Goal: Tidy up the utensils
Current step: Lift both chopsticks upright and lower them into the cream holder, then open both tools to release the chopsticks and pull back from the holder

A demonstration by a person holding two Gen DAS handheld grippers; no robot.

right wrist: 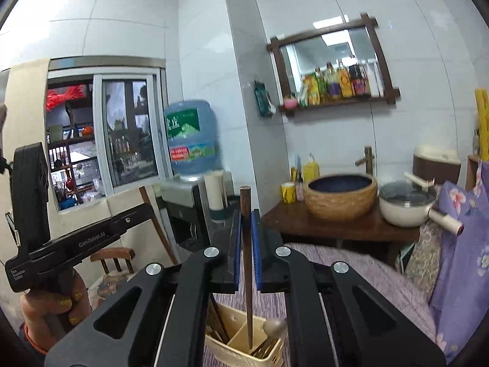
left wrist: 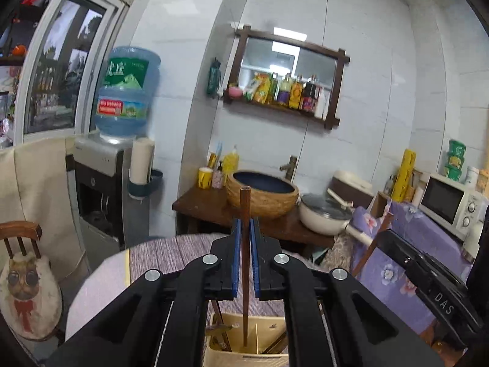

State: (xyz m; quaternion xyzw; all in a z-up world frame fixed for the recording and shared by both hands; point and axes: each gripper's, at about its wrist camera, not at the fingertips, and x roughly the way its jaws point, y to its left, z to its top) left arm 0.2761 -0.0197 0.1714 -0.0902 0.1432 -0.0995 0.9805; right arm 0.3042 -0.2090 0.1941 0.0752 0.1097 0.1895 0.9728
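My left gripper [left wrist: 245, 226] is shut on a dark brown wooden chopstick [left wrist: 245, 214]. It holds the stick upright, with the lower tip down inside a cream utensil holder [left wrist: 244, 354] on the table. My right gripper [right wrist: 246, 217] is shut on a second brown chopstick [right wrist: 246, 244], also upright, with its tip in a middle compartment of the same cream holder [right wrist: 241, 347]. The holder has dividers and contains other chopsticks and a wooden spoon [right wrist: 273, 327]. The left gripper's body [right wrist: 70, 241] shows at the left of the right wrist view, and the right gripper's body [left wrist: 428, 278] at the right of the left wrist view.
The holder stands on a table with a purple striped cloth [left wrist: 183, 253]. Behind are a wooden counter with a woven basin [left wrist: 262, 194], a white lidded pot [left wrist: 325, 215], a microwave [left wrist: 449, 198], a water dispenser [left wrist: 104, 183] and a chair [left wrist: 24, 263].
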